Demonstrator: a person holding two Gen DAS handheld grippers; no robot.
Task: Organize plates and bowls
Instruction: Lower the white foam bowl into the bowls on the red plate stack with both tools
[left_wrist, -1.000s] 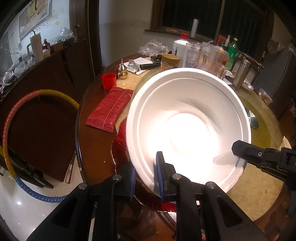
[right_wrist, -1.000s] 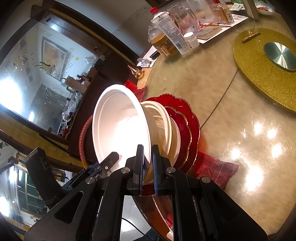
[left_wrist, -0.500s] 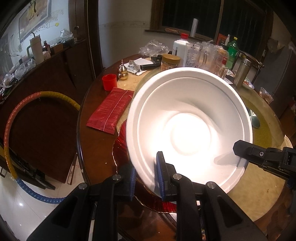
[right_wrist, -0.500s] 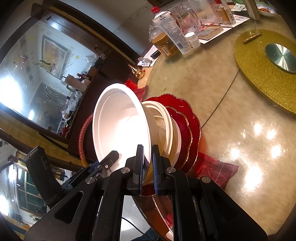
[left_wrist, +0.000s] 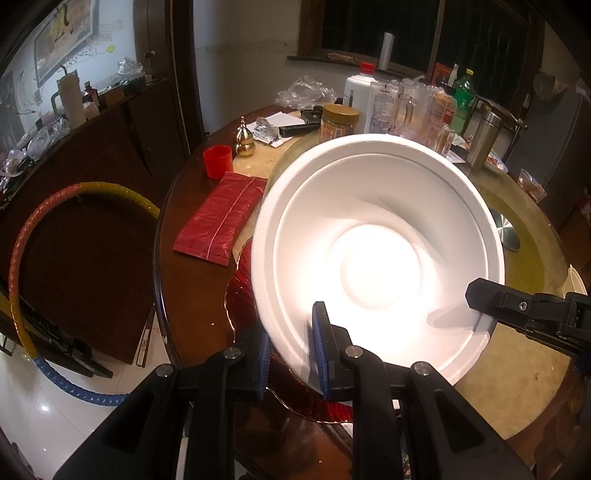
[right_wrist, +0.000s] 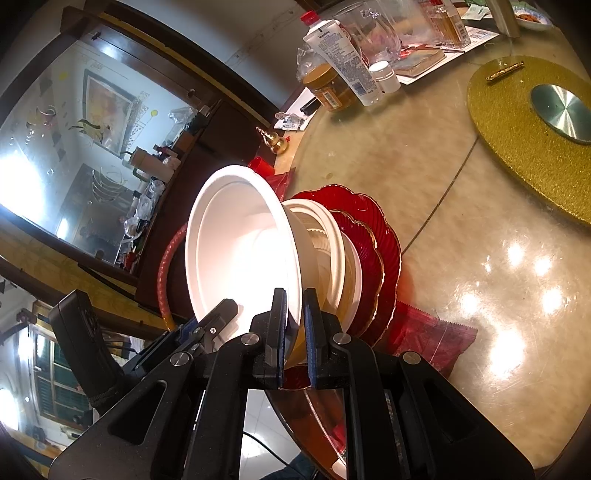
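Note:
A large white bowl (left_wrist: 376, 258) is tilted above a stack near the table's edge. My left gripper (left_wrist: 291, 330) is shut on its near rim, one blue pad inside and one outside. My right gripper (left_wrist: 478, 293) clamps the rim on the right. In the right wrist view the right gripper (right_wrist: 295, 301) is shut on the white bowl (right_wrist: 240, 258), and the left gripper (right_wrist: 218, 314) grips the rim to its left. Under the bowl sit a smaller white bowl (right_wrist: 325, 236), a white plate and gold-rimmed red plates (right_wrist: 384, 251). A red plate edge (left_wrist: 240, 295) peeks out below.
A red packet (left_wrist: 221, 218), a red cup (left_wrist: 218, 160) and a gold gourd ornament (left_wrist: 245, 138) lie left of the stack. A jar (left_wrist: 339, 123) and bottles crowd the far side. A gold turntable mat (right_wrist: 517, 122) fills the table's middle. A coloured hoop (left_wrist: 22, 240) leans beside the table.

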